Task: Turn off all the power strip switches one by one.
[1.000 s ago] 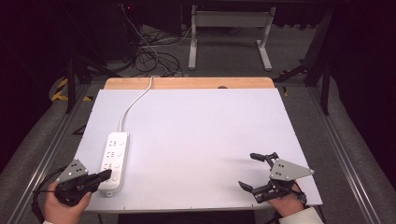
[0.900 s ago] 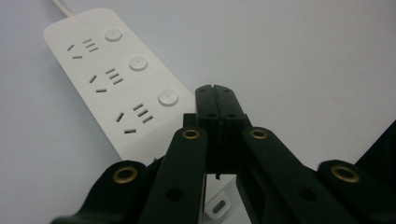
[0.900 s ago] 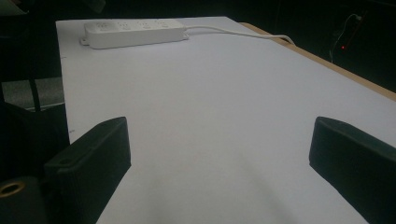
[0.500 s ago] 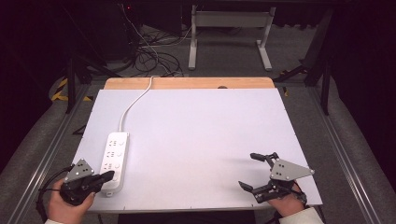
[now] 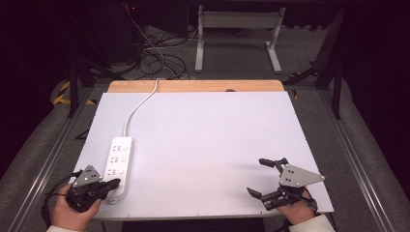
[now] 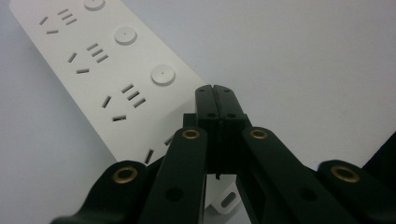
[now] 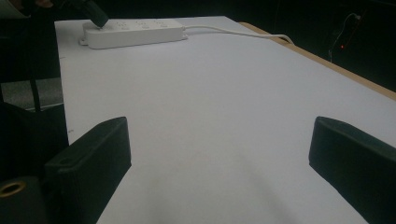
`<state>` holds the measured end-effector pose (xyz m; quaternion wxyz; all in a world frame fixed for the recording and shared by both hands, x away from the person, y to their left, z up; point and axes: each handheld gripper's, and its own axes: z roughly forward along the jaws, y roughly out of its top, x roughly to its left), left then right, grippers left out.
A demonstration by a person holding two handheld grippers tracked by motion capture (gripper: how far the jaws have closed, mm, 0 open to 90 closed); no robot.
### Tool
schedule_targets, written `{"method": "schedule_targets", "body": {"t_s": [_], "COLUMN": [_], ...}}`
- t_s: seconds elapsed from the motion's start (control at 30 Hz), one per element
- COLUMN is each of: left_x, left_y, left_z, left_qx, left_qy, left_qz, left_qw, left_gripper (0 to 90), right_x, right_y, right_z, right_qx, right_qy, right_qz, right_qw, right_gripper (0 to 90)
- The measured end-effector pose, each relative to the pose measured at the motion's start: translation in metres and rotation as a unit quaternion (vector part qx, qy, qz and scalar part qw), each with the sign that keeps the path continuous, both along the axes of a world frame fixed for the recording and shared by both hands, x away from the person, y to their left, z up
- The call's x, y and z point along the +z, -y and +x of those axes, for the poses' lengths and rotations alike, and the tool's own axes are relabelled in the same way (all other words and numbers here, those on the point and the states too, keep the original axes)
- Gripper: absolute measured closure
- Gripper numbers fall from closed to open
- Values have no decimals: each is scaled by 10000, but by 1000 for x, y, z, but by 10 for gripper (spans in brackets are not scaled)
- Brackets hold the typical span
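Since the earlier high views, the left gripper (image 5: pixel 107 185) has drawn slightly back toward the near table edge, its closed tips now over the near end of the power strip (image 5: pixel 119 165) rather than farther along it; the right gripper (image 5: pixel 269 180) has kept its place. The power strip, white with a row of sockets and round buttons (image 6: pixel 163 74), lies lengthwise on the white table sheet (image 5: pixel 208 145), directly ahead of and beneath the left gripper's tips. Its cable (image 5: pixel 138 108) runs away from the gripper toward the wooden far edge (image 5: pixel 193 86). In the left gripper view the jaws are pressed together with nothing between them, hanging just above the strip's near end; whether they touch it cannot be told. The right gripper, well apart from the strip on the other side of the sheet, rests with its jaws wide apart and empty, facing the strip across bare sheet. The step in hand appears to be pressing a button with the closed tips. The next move likely calls for advancing the tips over the nearest button, then bearing straight down without sliding the strip.
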<state>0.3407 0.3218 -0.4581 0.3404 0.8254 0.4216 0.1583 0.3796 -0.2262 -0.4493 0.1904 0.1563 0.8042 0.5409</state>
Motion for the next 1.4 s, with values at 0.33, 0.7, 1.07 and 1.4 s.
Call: {"method": "schedule_targets", "body": {"t_s": [0.33,0.7,1.07,1.4], "left_x": [-1,-2,-1,-1], "left_y": [0,6,8,9], "left_z": [3,5,4,4], "left_qx": [11,55,118,108], "left_qy": [-75,-84,-81,-84], "left_qz": [24,174,241,299], "left_qw": [10000,9998,9996,9995], "left_gripper": [900,900,900,900], "right_x": [0,0,0,0], "right_y": [0,0,0,0], "right_z": [0,0,0,-1], "right_qx": [9,17,20,28], "right_qy": [-13,-17,0,16], "right_qz": [-4,-23,-28,-15], "right_qw": [10000,10000,10000,10000], "right_gripper": [62,62,63,62]}}
